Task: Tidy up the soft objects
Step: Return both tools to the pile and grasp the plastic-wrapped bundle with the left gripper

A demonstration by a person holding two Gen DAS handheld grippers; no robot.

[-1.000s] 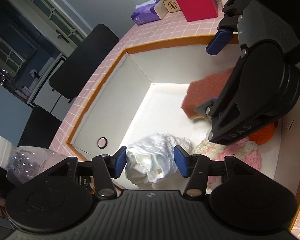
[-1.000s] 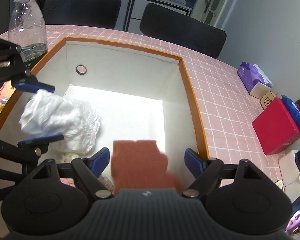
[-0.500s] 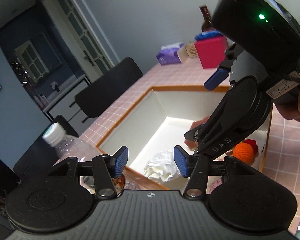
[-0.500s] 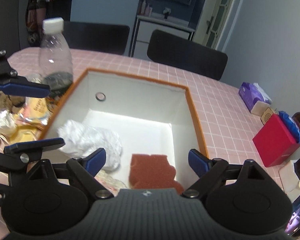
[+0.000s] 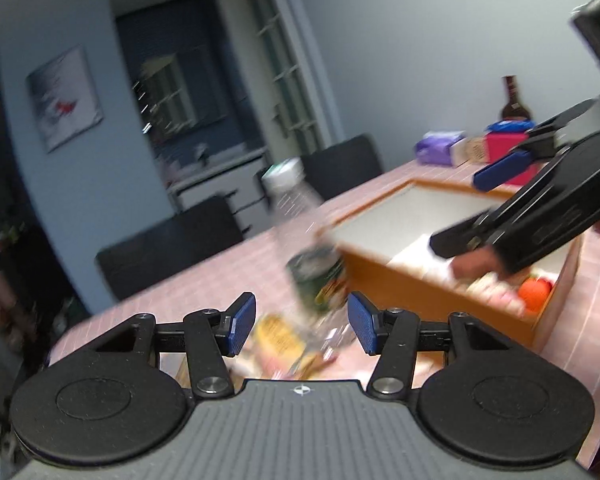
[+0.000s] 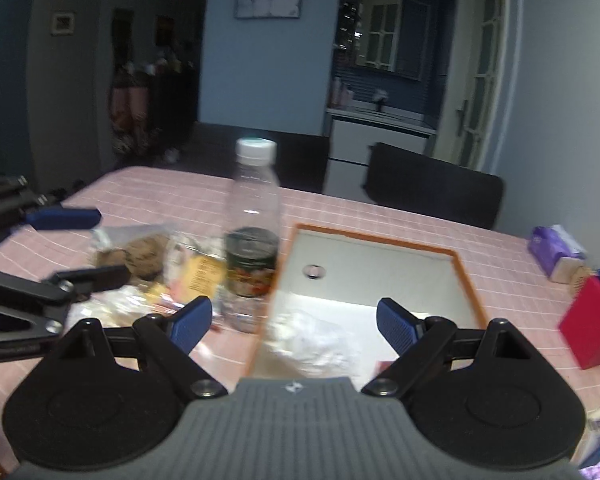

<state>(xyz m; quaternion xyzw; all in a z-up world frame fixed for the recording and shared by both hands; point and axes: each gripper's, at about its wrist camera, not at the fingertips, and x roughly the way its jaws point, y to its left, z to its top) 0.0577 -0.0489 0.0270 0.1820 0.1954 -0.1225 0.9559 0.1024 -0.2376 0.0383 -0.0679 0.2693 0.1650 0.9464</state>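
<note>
An orange-rimmed white box [image 6: 466,276] stands on the pink tiled table. A crumpled white cloth [image 6: 320,340] lies inside it near the front. In the left wrist view the box [image 5: 440,300] holds an orange knitted ball [image 5: 534,290] and pink-white knitted pieces [image 5: 488,286]. My left gripper [image 5: 302,326] is open and empty above snack packets, left of the box. My right gripper [image 6: 294,320] is open and empty, raised over the box's near edge. It also shows in the left wrist view [image 5: 512,200].
A clear plastic bottle [image 6: 254,236] stands just left of the box. Snack packets and wrappers [image 6: 152,268] lie left of it. A red box [image 6: 590,324] and a purple tissue pack [image 6: 552,246] sit at the right. Dark chairs [image 6: 432,188] stand behind the table.
Both grippers have lifted up and back out of the box, open. The white cloth and the brown sponge piece stay inside. The left gripper has swung left over the packets.
</note>
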